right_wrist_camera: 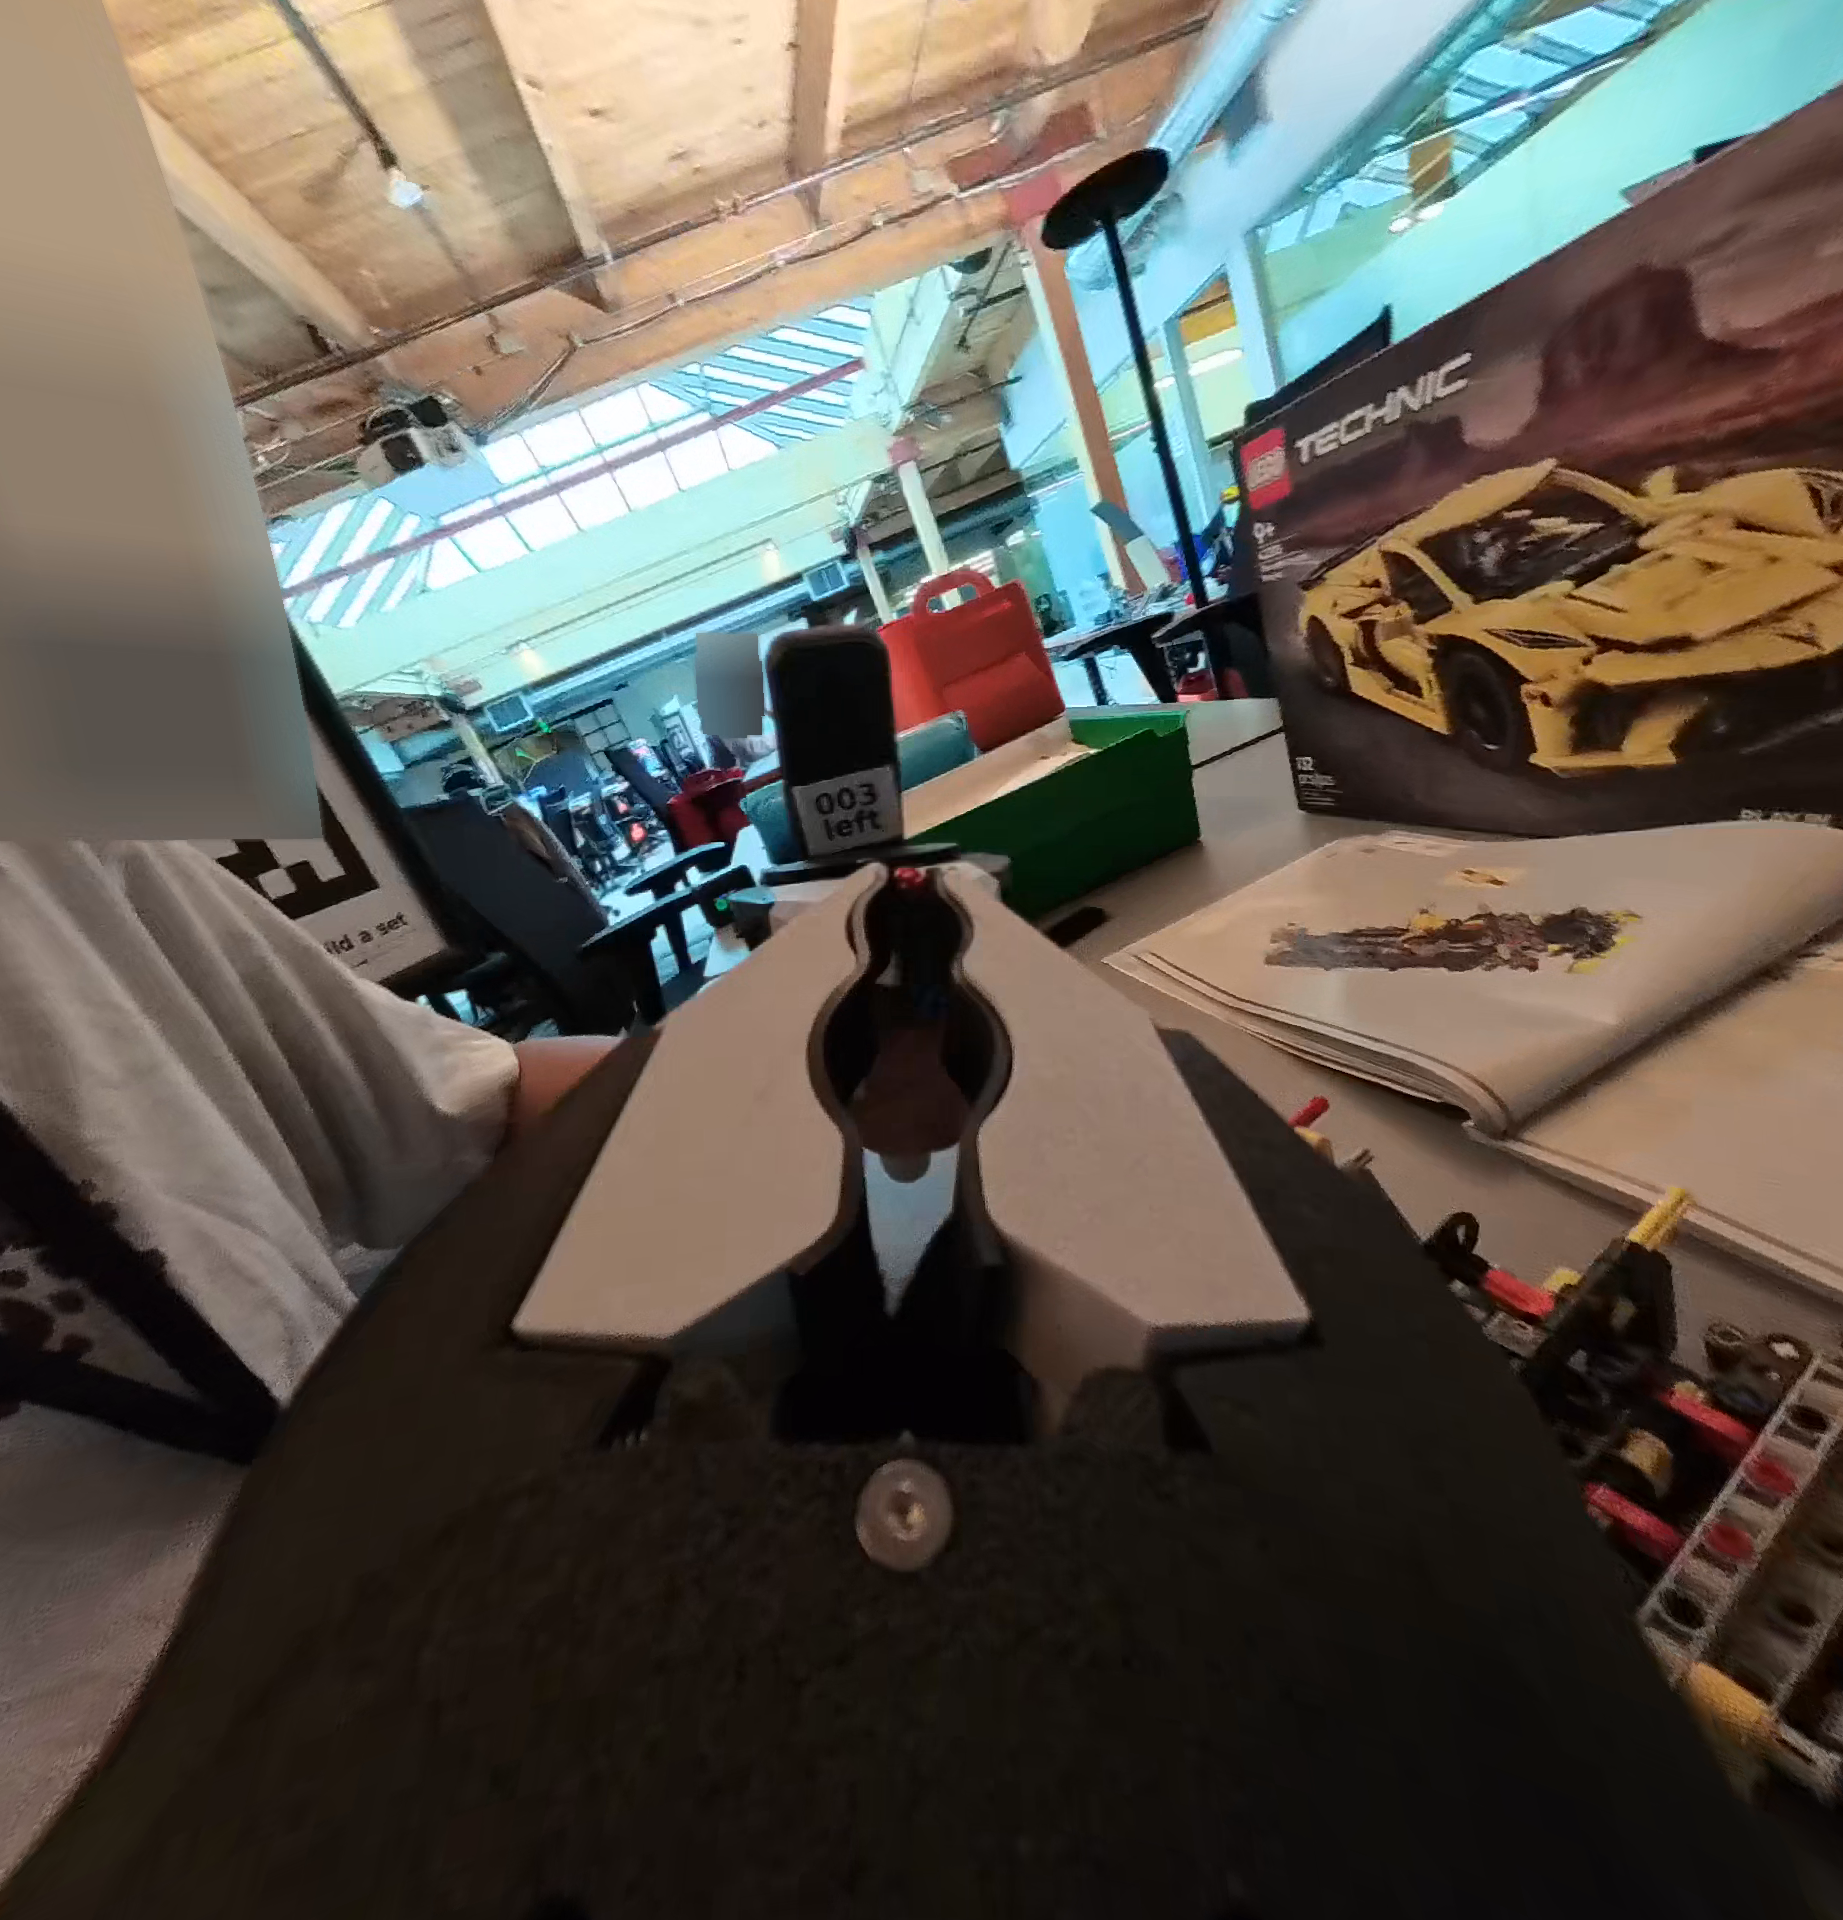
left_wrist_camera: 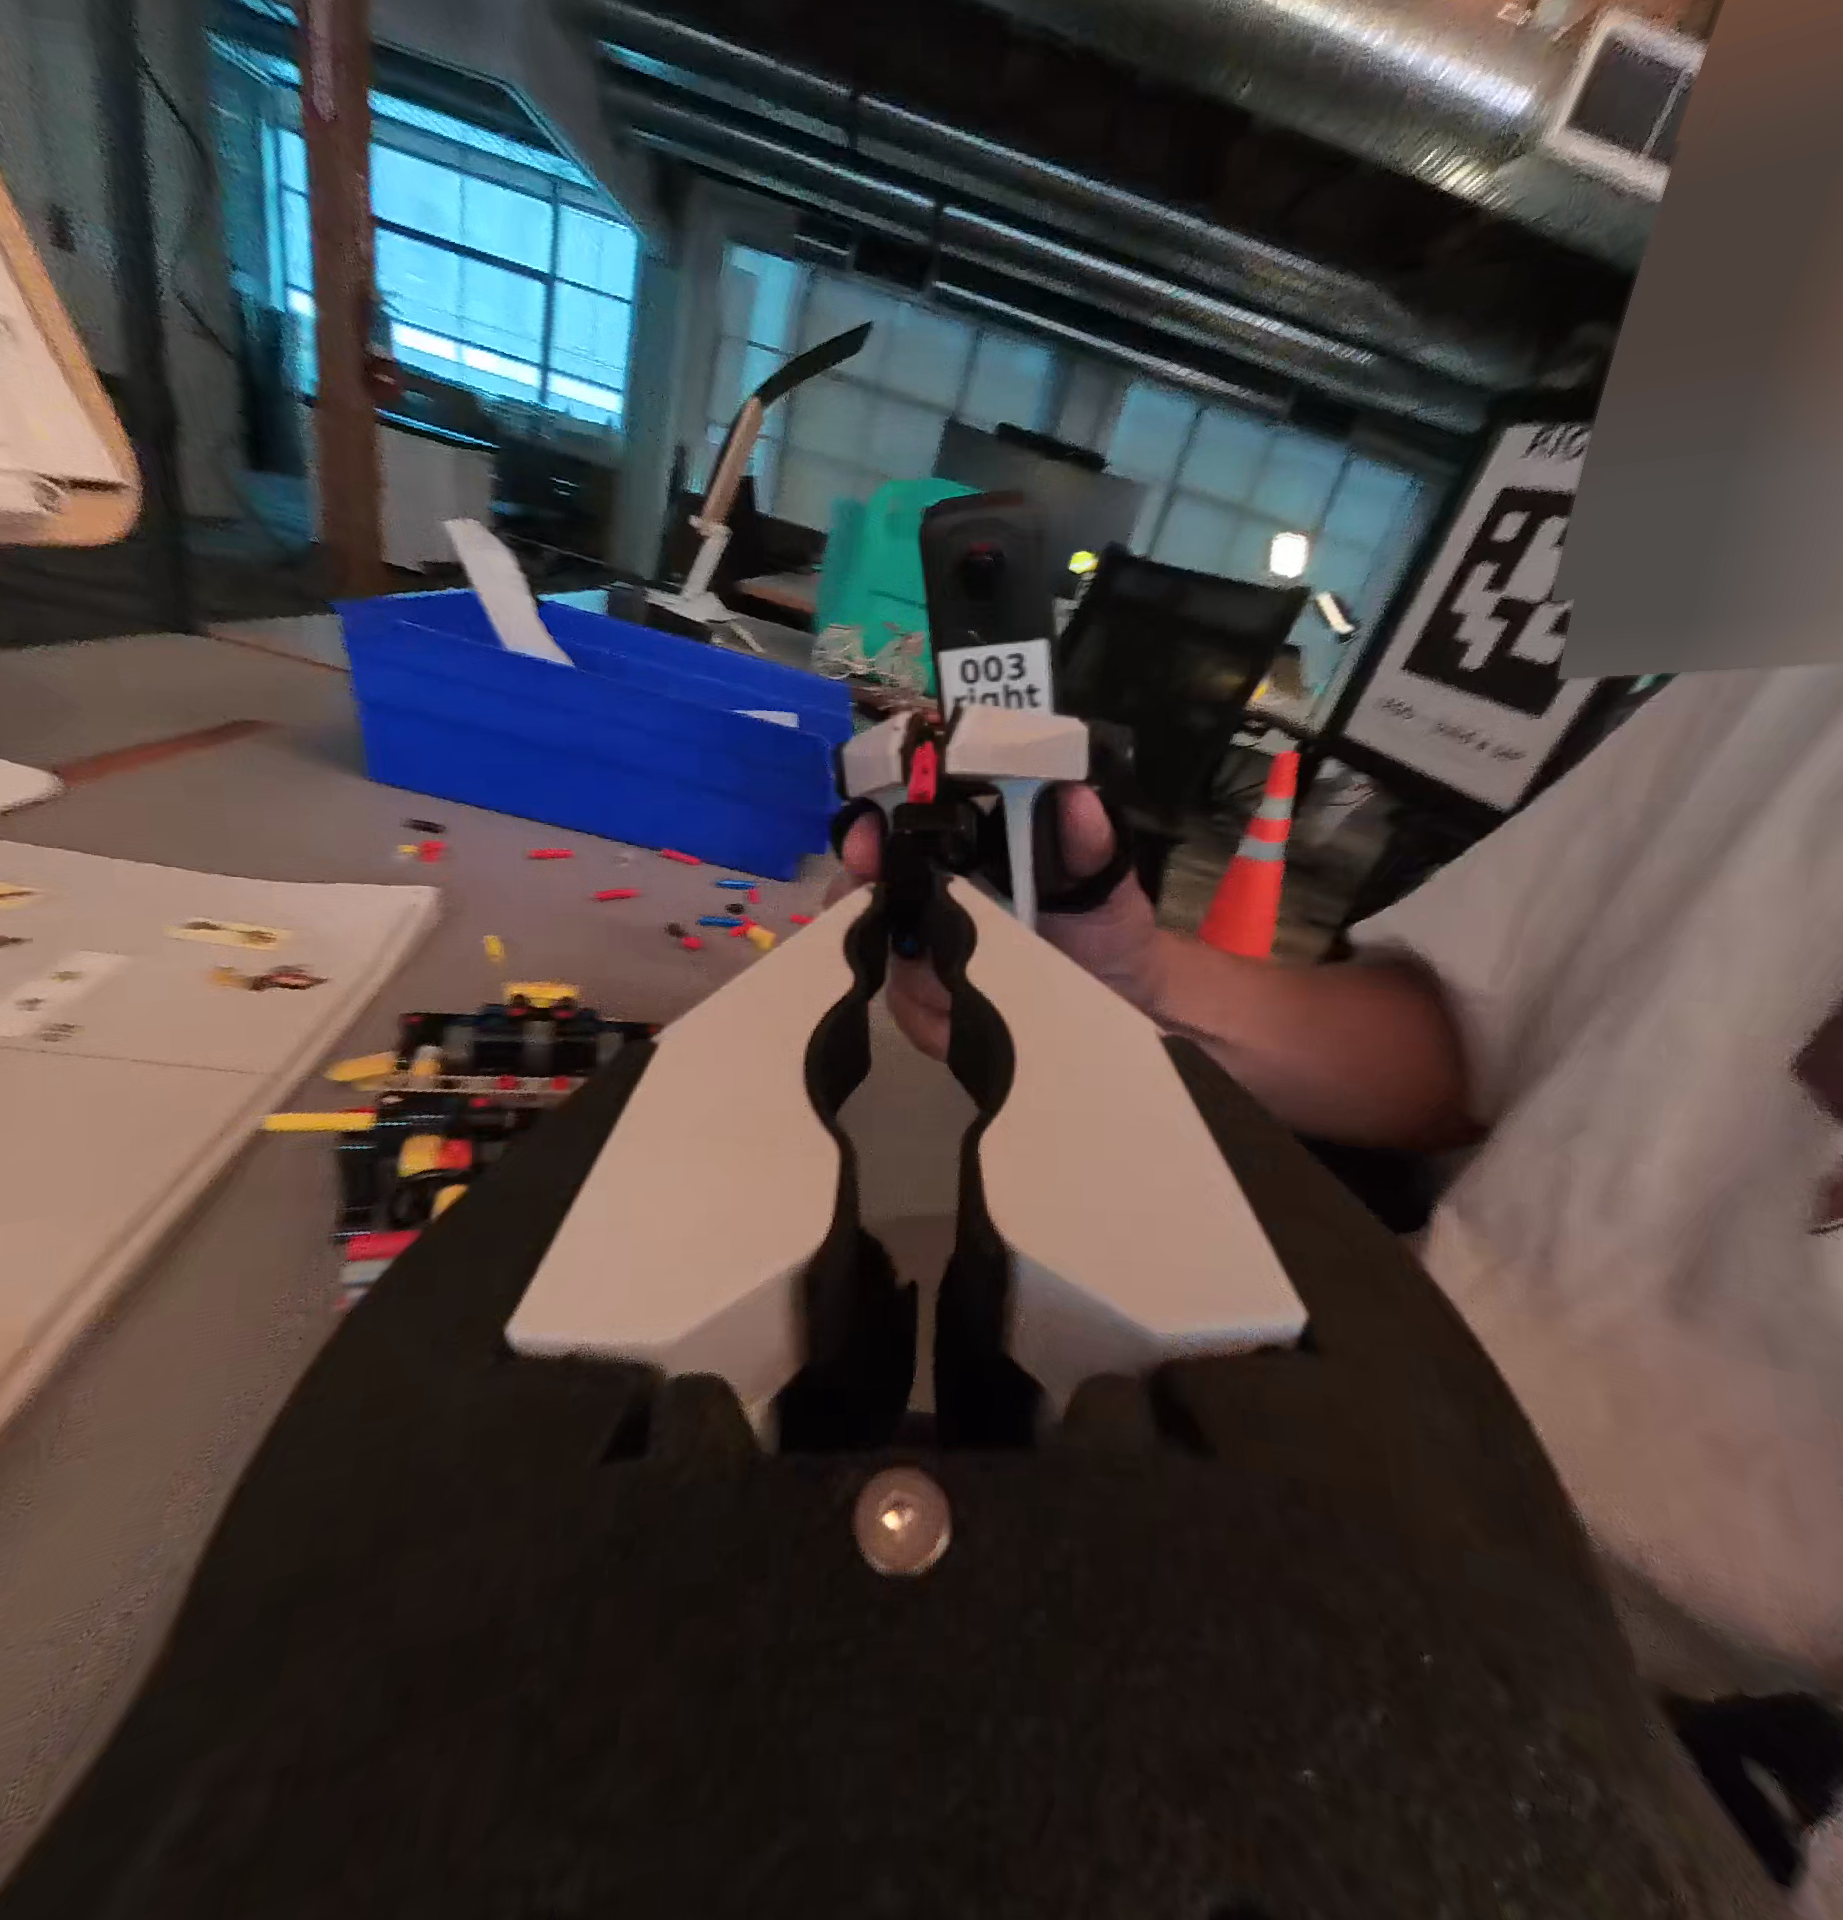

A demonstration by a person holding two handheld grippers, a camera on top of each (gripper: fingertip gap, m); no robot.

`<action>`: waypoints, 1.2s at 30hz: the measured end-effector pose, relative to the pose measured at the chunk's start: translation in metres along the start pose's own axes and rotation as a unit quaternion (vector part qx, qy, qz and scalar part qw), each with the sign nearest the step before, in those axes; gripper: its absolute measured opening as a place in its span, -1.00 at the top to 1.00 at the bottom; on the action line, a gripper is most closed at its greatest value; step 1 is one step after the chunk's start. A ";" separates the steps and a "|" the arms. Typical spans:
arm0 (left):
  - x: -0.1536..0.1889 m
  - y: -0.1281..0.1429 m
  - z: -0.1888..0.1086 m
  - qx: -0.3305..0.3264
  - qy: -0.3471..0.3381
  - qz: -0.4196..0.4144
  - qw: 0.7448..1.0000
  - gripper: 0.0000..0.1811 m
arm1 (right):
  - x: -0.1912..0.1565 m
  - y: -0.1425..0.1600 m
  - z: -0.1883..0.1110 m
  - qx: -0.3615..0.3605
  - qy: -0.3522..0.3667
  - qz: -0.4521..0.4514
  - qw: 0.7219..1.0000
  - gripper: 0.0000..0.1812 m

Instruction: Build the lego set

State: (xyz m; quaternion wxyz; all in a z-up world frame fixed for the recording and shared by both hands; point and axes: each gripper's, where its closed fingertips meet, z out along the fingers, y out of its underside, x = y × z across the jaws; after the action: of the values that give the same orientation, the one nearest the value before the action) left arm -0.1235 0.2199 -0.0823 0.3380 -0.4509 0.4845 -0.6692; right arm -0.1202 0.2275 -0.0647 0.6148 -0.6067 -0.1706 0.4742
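Two tongs meet tip to tip in the air above the bench (left_wrist_camera: 584,966), well above the half-built model (left_wrist_camera: 460,1101) that lies on it. The left tongs (left_wrist_camera: 909,914) are nearly closed, their tips pinching the lower end of one small black lego piece (left_wrist_camera: 912,873). The right tongs (left_wrist_camera: 922,769), seen head-on from the left wrist view, close on a red pin (left_wrist_camera: 924,769) at the top of that same piece, with one hand (left_wrist_camera: 1073,904) behind them. From the right wrist view the right tongs (right_wrist_camera: 909,894) show only a narrow gap, with the red pin (right_wrist_camera: 904,880) at their tips and the dark piece running down between the fingers.

Beyond the model stands one blue bin (left_wrist_camera: 605,727), with a scatter of small red, yellow and blue loose pieces (left_wrist_camera: 688,914) between bin and model. One open instruction booklet (right_wrist_camera: 1519,997) lies beside the model (right_wrist_camera: 1727,1455); behind it stand one set box (right_wrist_camera: 1582,623) and one green bin (right_wrist_camera: 1083,800).
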 end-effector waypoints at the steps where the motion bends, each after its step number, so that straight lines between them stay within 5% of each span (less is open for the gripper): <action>1: 0.003 -0.001 0.000 0.006 0.012 -0.013 1.000 0.92 | -0.001 0.000 0.000 -0.005 -0.003 -0.006 1.000 0.95; 12: 0.006 0.005 0.000 -0.013 0.038 -0.042 0.998 0.92 | -0.002 0.008 -0.002 -0.033 0.008 -0.044 0.998 0.96; 22: 0.007 0.031 -0.001 -0.117 0.005 0.080 0.990 0.92 | -0.005 0.037 -0.010 -0.148 -0.006 -0.117 0.982 0.96; 26: -0.004 0.049 -0.004 -0.202 -0.060 0.243 0.947 0.92 | 0.001 0.052 -0.016 -0.225 0.020 -0.172 0.959 0.96; 36: -0.002 0.071 -0.004 -0.265 -0.070 0.361 0.891 0.92 | -0.002 0.071 -0.026 -0.316 0.018 -0.247 0.916 0.96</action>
State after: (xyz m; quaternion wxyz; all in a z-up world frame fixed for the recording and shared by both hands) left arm -0.1260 0.2015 -0.1506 0.4574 -0.3630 0.7484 -0.3144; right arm -0.1280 0.1972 -0.1339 0.4916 -0.7163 -0.4451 0.2172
